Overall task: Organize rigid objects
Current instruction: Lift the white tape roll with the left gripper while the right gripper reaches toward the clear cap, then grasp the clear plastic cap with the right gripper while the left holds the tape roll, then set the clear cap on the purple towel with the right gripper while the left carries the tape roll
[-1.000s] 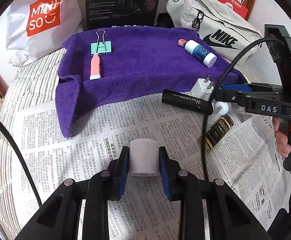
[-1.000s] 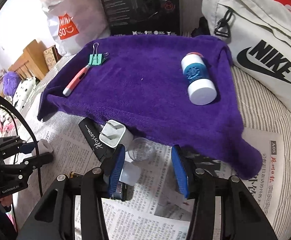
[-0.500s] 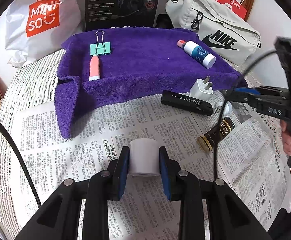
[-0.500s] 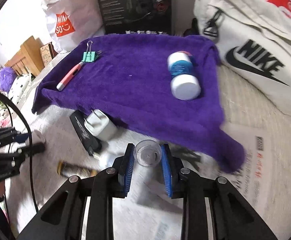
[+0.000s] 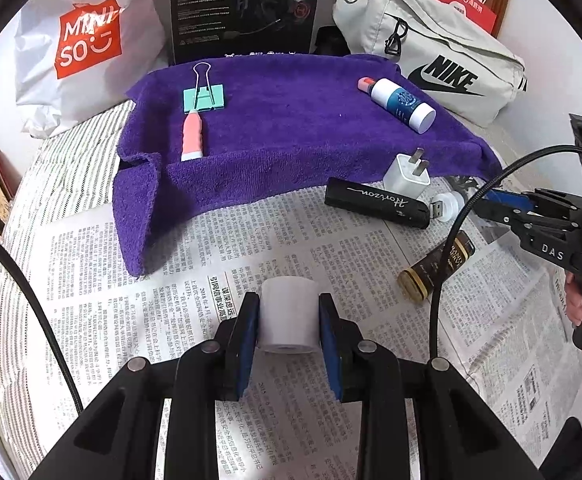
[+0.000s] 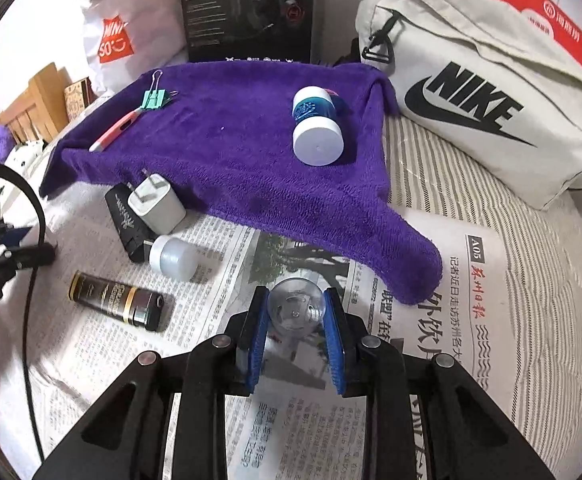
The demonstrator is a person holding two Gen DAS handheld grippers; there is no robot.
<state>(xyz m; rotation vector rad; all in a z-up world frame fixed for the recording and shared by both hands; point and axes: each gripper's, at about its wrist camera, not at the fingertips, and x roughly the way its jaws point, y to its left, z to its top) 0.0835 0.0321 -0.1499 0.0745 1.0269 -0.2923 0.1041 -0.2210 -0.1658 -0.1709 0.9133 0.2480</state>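
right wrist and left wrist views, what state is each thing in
left tongs: shut on white roll
right tongs: shut on clear cap
glue bottle: lying on towel, capped
binder clip: flat on towel
pink pen: lying on towel
charger: on newspaper, prongs up
black case: lying on newspaper
brown tube: lying on newspaper

A striped bed with newspaper and a purple towel on top

The striped bed cover point(image 6: 443, 184) has newspaper point(image 5: 275, 240) spread on it, and a purple towel point(image 5: 291, 128) lies partly over the paper's far edge. On the paper, near the towel, sit a white plug point(image 5: 407, 172), a black stick point(image 5: 375, 202) (it says "Horizon"), a small white USB thing point(image 5: 445, 205) and a dark tube point(image 5: 435, 266). At the back stand a white shopping bag point(image 5: 79, 48), a black box point(image 5: 247, 4) and a Nike bag point(image 5: 431, 48).
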